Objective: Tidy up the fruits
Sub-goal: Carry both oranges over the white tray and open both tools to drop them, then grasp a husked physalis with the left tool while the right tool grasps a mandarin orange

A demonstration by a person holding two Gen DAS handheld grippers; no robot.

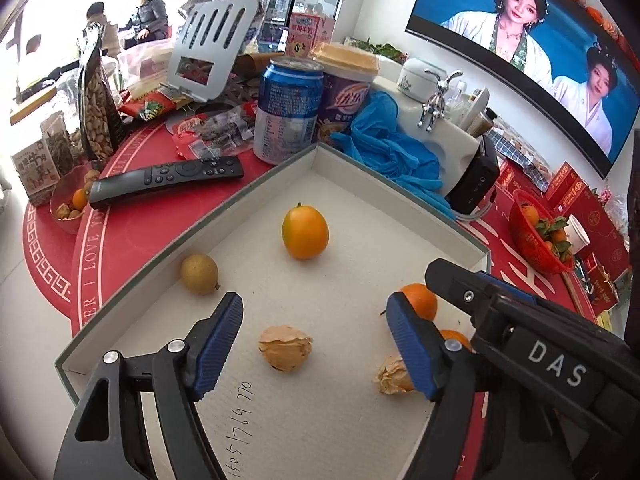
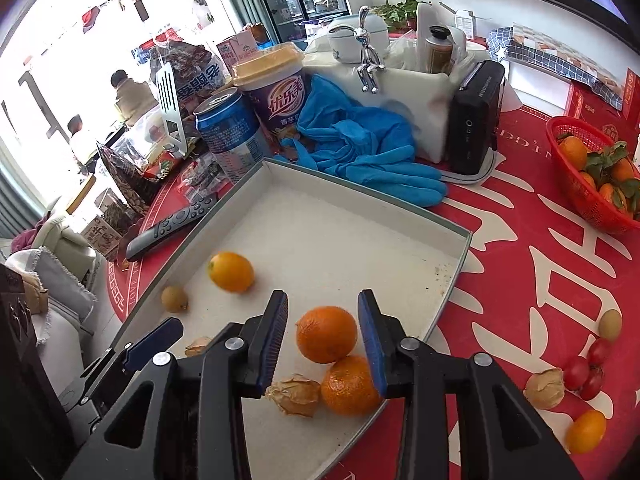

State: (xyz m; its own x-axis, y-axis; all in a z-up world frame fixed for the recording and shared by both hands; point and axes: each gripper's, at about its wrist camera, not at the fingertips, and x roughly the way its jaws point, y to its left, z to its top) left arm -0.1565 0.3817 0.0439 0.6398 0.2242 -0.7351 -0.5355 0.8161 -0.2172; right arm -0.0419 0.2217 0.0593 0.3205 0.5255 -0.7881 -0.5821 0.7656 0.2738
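A shallow white tray (image 1: 352, 264) (image 2: 328, 240) holds the fruit. In the left wrist view my left gripper (image 1: 316, 344) is open around a papery husked physalis (image 1: 285, 347) that lies on the tray floor, untouched. Beyond it lie a kumquat (image 1: 305, 233) and a longan (image 1: 199, 274). A second physalis (image 1: 394, 374) peeks out behind the right finger. In the right wrist view my right gripper (image 2: 323, 340) is open around an orange (image 2: 326, 334) resting in the tray, with a gap at the left pad. A second orange (image 2: 348, 386) and a physalis (image 2: 294, 394) lie just below.
On the red mat right of the tray lie a longan (image 2: 610, 324), cherry tomatoes (image 2: 586, 368), a physalis (image 2: 544, 388) and a kumquat (image 2: 586, 431). A red basket (image 2: 576, 204) holds tangerines. Blue gloves (image 2: 360, 148), a can (image 1: 288, 112), a cup (image 2: 276, 92) and a remote (image 1: 168, 178) crowd the tray's far edges.
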